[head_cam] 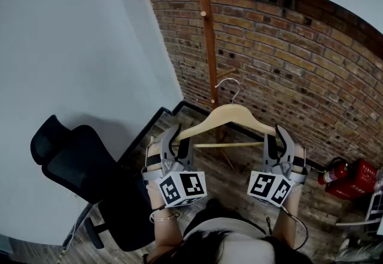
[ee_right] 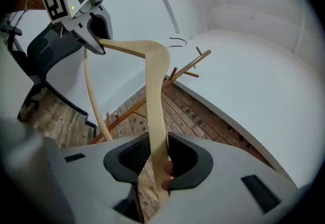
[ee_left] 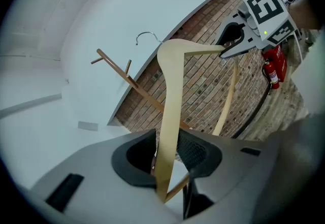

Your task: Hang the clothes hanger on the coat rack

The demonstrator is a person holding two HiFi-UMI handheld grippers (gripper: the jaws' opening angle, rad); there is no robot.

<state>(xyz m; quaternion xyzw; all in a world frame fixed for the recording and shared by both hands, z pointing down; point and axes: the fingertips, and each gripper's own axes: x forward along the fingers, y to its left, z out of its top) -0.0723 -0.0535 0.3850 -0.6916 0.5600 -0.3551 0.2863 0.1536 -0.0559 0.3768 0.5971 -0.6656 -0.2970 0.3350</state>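
L gripper (head_cam: pixel 176 140) pinching the left end of the wooden hanger (head_cam: pixel 230 114), R gripper (head_cam: pixel 276 137) pinching the right end. Hanger arm squeezed btwn the pads on both, held level in the air w/ metal hook (head_cam: pixel 230 84) pointing up. Black office chair (head_cam: pixel 84 167) near left. Farther out, coat rack (head_cam: pixel 206 29) stands against the brick wall (head_cam: pixel 287 53) — hook just beside its pole, on no peg. Red fire extinguisher (head_cam: pixel 335 171) far right, on the floor.

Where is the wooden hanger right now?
In the head view the wooden hanger is central, gripped at its ends by the left claw and the right claw, in front of the coat rack.
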